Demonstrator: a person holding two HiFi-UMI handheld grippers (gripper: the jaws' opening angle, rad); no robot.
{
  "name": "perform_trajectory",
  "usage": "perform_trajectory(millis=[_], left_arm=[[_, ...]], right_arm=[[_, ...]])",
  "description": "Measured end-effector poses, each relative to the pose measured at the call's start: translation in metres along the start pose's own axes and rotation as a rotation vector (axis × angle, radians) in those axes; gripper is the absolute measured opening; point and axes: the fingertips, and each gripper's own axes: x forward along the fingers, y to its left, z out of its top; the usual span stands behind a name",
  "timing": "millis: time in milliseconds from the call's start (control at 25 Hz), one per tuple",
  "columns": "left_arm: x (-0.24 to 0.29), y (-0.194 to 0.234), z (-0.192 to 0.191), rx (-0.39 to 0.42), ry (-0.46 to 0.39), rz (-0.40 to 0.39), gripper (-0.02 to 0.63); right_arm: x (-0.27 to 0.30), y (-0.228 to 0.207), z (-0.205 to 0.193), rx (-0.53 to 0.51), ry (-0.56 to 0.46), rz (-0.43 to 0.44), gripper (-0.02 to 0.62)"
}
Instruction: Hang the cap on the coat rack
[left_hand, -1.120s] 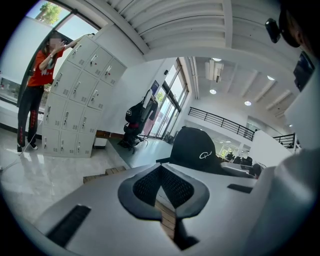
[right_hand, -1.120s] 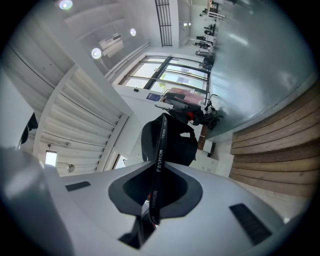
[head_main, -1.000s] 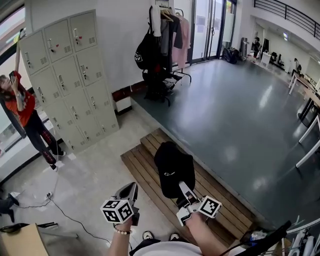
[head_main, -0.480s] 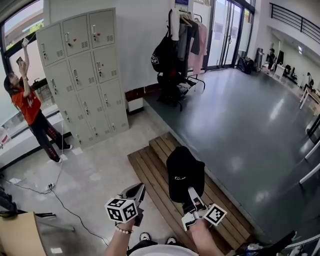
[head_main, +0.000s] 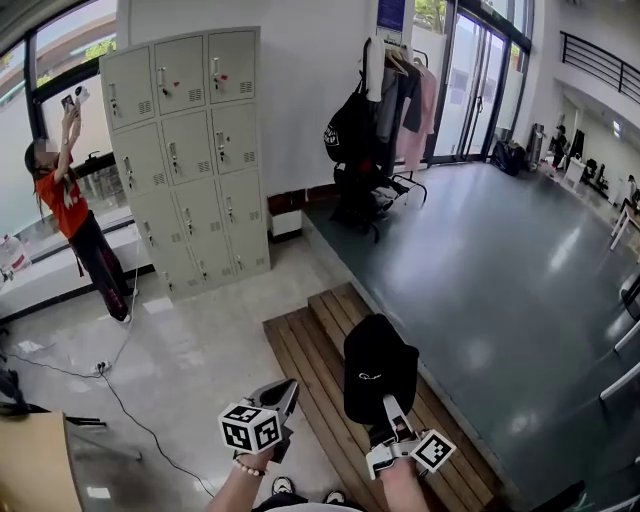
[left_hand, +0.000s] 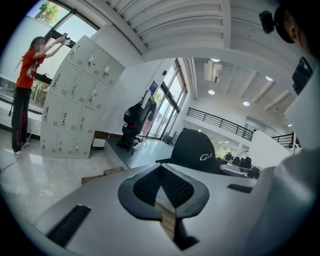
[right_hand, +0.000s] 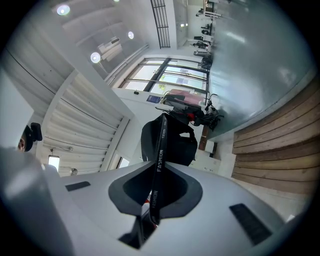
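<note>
Jaws of right gripper (right_hand: 155, 192) clamped on cap (head_main: 378, 366) strap, cap held just ahead of them. Left gripper (left_hand: 161, 172) jaws pressed together, empty. Coat rack (head_main: 388, 110) well ahead.

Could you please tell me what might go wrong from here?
The right gripper pinches only a thin band of the cap, so it may slip out on the way. The wooden steps lie before the distant coat rack: a tripping risk. The rack already carries clothes and a bag, so room may be scarce.
</note>
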Motion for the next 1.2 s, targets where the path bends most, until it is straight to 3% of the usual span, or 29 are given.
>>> perform_trajectory(millis=[680, 1040, 1200], left_arm=[[0.007, -0.003, 0.000, -0.006, 0.011, 0.045, 0.003], [0.018, 0.005, -0.017, -0.022, 0.028, 0.105, 0.003], [0.035, 0.024, -0.010, -0.037, 0.030, 0.106, 0.003]], right_arm=[[-0.008, 0.002, 0.014, 0.015, -0.006, -0.007, 0.018], [-0.024, -0.032, 0.040, -0.007, -0.023, -0.050, 0.018], [0.001, -0.037, 0.046, -0.027, -0.023, -0.040, 0.018]])
